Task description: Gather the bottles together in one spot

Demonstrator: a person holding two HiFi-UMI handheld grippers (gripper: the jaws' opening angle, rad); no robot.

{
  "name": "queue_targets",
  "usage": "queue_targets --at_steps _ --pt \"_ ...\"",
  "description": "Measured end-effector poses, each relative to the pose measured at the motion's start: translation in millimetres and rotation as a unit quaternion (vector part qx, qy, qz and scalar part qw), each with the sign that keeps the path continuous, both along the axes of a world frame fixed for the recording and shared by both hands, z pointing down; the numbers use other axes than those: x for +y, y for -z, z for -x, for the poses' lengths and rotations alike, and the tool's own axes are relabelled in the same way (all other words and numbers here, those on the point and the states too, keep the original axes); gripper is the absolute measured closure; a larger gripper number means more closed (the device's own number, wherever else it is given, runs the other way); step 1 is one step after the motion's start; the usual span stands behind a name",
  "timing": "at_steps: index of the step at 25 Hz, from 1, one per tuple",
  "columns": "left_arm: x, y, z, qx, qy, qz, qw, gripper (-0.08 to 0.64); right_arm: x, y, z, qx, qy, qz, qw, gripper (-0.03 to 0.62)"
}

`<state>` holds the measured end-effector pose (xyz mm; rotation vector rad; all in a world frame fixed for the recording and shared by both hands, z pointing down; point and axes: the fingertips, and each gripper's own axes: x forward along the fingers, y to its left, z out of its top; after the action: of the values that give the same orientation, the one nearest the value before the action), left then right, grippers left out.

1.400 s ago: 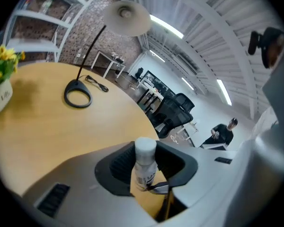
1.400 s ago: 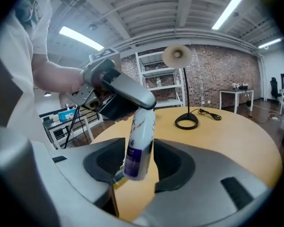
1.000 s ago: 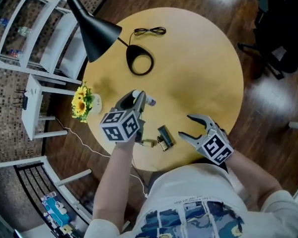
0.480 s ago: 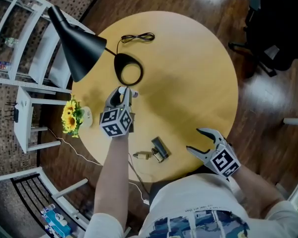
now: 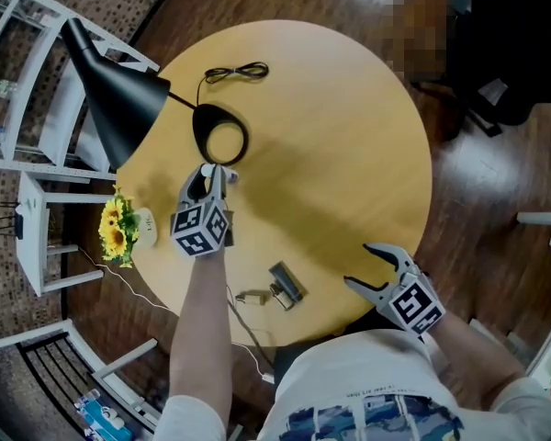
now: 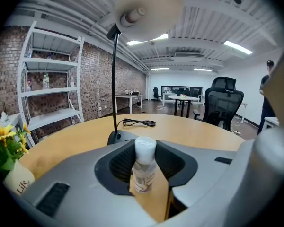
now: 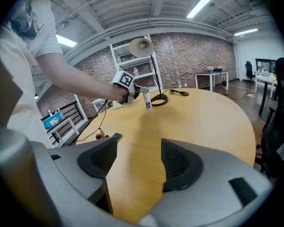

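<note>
A small clear bottle (image 6: pixel 143 173) with a white cap stands upright between the jaws of my left gripper (image 6: pixel 145 161), which is shut on it. In the head view that gripper (image 5: pixel 211 175) is at the left of the round wooden table (image 5: pixel 349 154), just short of the lamp base (image 5: pixel 220 141); only a bit of the bottle (image 5: pixel 230 174) shows there. The right gripper view shows the bottle (image 7: pixel 147 100) across the table, low over its top. My right gripper (image 5: pixel 359 265) hovers open at the table's near edge, nothing between its jaws (image 7: pixel 135 162).
A black desk lamp (image 5: pixel 115 108) leans over the table's left side, its cable (image 5: pixel 234 72) coiled behind. A small dark clip-like object (image 5: pixel 285 284) lies near the front edge. A sunflower pot (image 5: pixel 121 229) sits at the left rim. White shelving (image 5: pixel 28 62) and office chairs stand around.
My left gripper has carried the bottle away from me toward the lamp base. The right gripper has drawn back to the table's near edge with its jaws a little wider.
</note>
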<state>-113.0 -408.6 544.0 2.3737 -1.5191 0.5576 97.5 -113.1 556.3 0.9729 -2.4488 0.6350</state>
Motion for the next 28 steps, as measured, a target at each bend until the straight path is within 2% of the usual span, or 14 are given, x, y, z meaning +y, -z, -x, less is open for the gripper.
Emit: queue_targets --at_steps 7,10,12,16,20,23,28 --pt "2.4 0.3 -1.4 -0.014 -0.004 0.002 0.9999 0.434 3.9 -0.1 0.7 0.012 0.008 -0.006 1.0 0.278" --pt "4.5 6.5 0.0 -0.015 -0.008 -0.006 0.9998 0.406 4.3 1.4 3.6 0.012 0.012 -0.011 1.0 0.278" --pt "7.5 13.6 3.0 -0.017 -0.006 -0.014 0.9997 0.352 5.2 2.5 5.1 0.012 0.017 -0.014 1.0 0.278" --pt "28.0 32.3 16.9 -0.014 0.017 -0.022 0.9995 0.347 5.3 5.5 6.6 0.02 0.016 -0.022 0.999 0.278" --pt "80.6 48.9 25.8 0.013 0.028 0.003 0.9995 0.347 1.3 12.2 12.5 0.03 0.007 -0.03 0.999 0.278" --pt "133.4 59.1 26.6 0.032 0.028 0.021 0.9989 0.347 -0.3 21.4 23.0 0.03 0.029 -0.052 0.998 0.278" --pt "225.8 85.4 25.5 0.041 0.004 0.025 0.9988 0.347 14.9 45.2 41.6 0.015 0.037 -0.066 0.997 0.279"
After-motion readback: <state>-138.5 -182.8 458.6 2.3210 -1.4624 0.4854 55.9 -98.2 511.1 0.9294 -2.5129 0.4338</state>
